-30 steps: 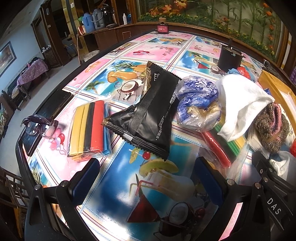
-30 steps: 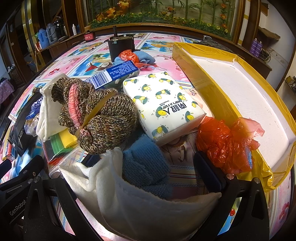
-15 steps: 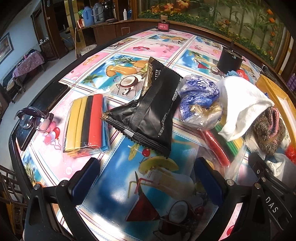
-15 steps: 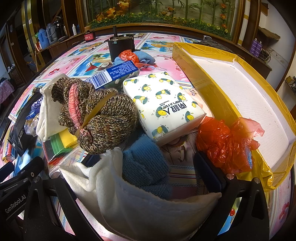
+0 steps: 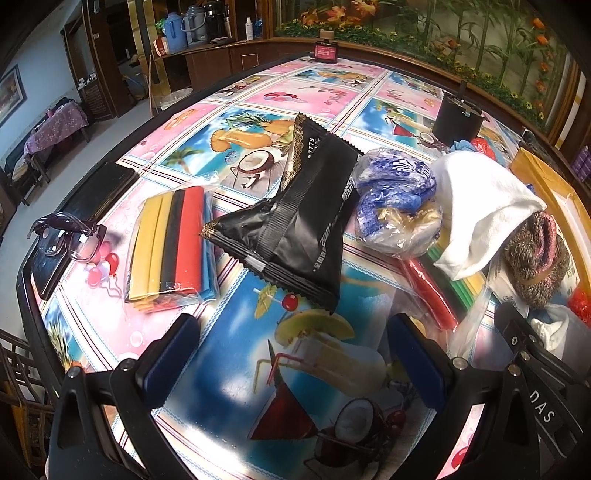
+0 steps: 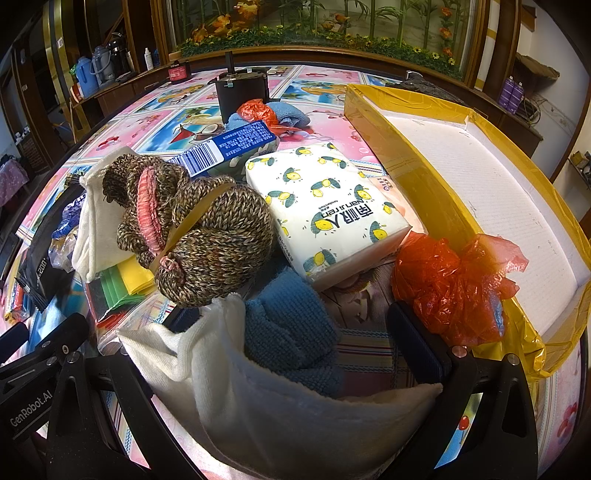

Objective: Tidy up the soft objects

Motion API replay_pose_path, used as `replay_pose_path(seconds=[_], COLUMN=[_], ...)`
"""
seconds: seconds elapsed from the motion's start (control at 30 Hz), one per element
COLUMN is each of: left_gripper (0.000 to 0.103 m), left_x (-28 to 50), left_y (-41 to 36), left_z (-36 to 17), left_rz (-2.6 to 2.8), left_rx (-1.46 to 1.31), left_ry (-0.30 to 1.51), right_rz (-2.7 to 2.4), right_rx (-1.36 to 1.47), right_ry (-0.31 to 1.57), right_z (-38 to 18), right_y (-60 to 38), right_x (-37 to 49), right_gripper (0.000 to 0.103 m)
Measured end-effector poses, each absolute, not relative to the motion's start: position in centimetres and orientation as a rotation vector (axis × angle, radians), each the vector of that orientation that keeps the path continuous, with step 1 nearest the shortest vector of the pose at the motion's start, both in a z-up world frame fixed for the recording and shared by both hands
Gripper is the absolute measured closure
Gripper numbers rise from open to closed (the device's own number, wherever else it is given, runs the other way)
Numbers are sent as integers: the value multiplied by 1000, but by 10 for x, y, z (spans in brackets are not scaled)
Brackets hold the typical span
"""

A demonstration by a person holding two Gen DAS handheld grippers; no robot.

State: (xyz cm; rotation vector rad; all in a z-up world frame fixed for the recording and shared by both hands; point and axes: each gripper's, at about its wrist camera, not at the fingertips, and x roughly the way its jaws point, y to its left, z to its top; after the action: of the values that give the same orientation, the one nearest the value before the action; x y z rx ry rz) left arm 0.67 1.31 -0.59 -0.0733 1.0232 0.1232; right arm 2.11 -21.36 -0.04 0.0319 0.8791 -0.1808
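Table [image 5: 325, 92] under a bright cloth printed with cocktails, coconuts and palms. At the near left edge, purple-framed glasses [image 5: 68, 236] resting on a dark phone [image 5: 92, 199] — lenses facing up. Farther back, a black cylindrical holder [image 5: 458, 120] and a small red jar [image 5: 325, 51] at the far rim. Beyond the table, a wooden sideboard [image 5: 221, 61] carrying blue thermos jugs [image 5: 175, 31] and a white bottle [image 5: 249, 29]. Behind that — a long planter of orange flowers [image 6: 314, 35] and bamboo stems.
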Motion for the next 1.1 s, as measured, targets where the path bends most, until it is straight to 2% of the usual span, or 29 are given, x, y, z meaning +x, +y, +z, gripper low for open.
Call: replay_pose_path(seconds=[0.47,0.67,0.7,0.8,0.97,1.1], left_gripper=[0,3,6,7,6,7], left_x=[5,-10,-16,-37,-56,-22], left_y=[13,19,21,35,74,97], left_z=[-6,-4,-2,10,56,52], left_rz=[122,49,29,-26,5,96], left_rx=[-75,-67,-79,-154,-257,-251], left_ry=[1025,1042,1040,1023,922,988], right_rz=[-185,190,253,381,497,457], right_rx=[18,-186,-235,-329,-362,-268], right_ry=[882,1038,1061,1132,1027,951], right_z=[0,4,4,6,42,72], right_y=[-208,-208,-205,-198,-199,-215], right_x=[22,6,0,-22,-82,-105], right_gripper=[0,0,0,2,2,2])
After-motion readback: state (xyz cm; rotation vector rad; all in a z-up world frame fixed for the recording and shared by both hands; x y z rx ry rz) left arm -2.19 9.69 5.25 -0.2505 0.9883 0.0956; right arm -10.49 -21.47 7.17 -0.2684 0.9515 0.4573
